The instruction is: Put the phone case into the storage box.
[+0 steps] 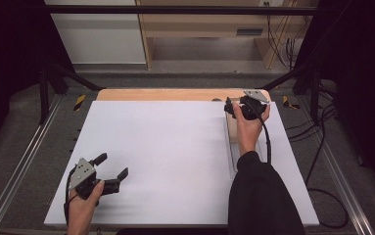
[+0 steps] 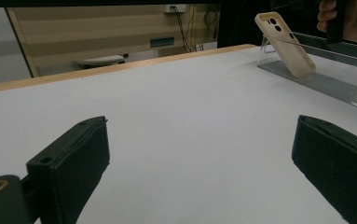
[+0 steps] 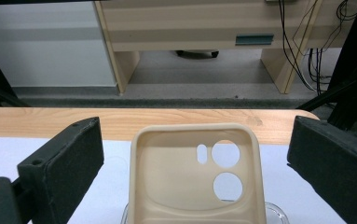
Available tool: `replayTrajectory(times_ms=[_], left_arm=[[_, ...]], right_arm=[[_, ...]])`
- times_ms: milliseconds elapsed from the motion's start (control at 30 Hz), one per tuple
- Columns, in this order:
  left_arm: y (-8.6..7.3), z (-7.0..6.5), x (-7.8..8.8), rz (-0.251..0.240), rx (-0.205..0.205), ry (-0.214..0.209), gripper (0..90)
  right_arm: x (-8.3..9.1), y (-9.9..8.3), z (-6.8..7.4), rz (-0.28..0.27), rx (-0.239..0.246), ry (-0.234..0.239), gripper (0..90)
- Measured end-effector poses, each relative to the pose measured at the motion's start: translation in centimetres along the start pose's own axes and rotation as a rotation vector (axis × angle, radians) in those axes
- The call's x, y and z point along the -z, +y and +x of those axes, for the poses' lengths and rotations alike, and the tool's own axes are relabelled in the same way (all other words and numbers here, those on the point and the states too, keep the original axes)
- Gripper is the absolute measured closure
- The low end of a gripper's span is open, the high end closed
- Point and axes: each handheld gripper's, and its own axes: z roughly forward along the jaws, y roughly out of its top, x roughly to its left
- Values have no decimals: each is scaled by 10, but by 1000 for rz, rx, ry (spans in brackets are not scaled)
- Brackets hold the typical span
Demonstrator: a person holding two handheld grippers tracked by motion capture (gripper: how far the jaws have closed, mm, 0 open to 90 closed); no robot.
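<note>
The right gripper [image 3: 195, 154] hovers with jaws spread either side of a cream phone case [image 3: 195, 177] propped on a clear stand [image 2: 278, 53] at the desk's [image 1: 175, 156] far right. The grasp looks about to begin (closing squarely on the case's edges comes next). The left gripper [image 1: 110, 170] rests near the front edge, jaws spread, empty. No writing is legible.
</note>
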Motion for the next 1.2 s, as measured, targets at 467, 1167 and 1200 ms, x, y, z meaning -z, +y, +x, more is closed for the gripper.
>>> replayTrajectory(times_ms=[467, 1167, 1200], left_arm=[[0, 0, 0, 0, 1, -1, 35], [0, 5, 3, -7, 7, 8, 34], [0, 5, 3, -10, 9, 9, 34]], right_arm=[[7, 5, 0, -9, -9, 17, 39], [14, 8, 0, -4, -2, 39, 38], [15, 9, 0, -5, -1, 40, 38]])
